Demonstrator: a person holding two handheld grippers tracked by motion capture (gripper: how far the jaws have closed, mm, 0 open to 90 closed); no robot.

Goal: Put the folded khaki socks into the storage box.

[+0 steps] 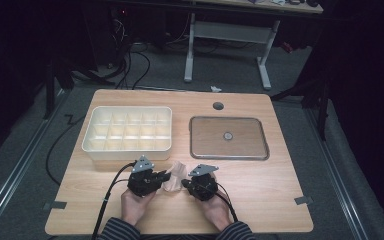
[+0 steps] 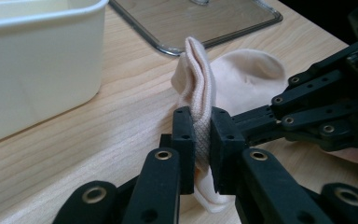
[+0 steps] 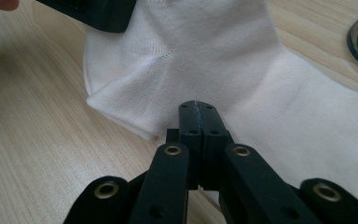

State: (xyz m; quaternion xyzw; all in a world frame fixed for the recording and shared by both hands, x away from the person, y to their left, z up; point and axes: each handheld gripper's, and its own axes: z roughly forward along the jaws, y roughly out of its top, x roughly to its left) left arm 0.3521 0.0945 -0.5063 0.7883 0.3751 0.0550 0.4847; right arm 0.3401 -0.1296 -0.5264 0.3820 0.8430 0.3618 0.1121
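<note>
A pale, soft sock (image 1: 174, 175) lies on the wooden table (image 1: 275, 180) near its front edge, between my two grippers. My left gripper (image 1: 167, 176) is shut on a bunched fold of the sock's cuff (image 2: 199, 79), which stands upright between its jaws (image 2: 201, 135). My right gripper (image 1: 185, 184) comes in from the other side, seen as black linkage (image 2: 317, 107). Its jaws (image 3: 199, 109) are pressed together at the sock's edge (image 3: 223, 60), a thin line of fabric between them. The left gripper's black body (image 3: 98, 14) sits at the sock's far corner.
A white box (image 1: 91, 136) with several compartments stands behind the left gripper, its wall close by (image 2: 37, 60). A shallow metal tray (image 1: 194, 142) with a small round piece (image 1: 227, 135) lies at the back right. A cable hole (image 1: 218, 106) sits behind it.
</note>
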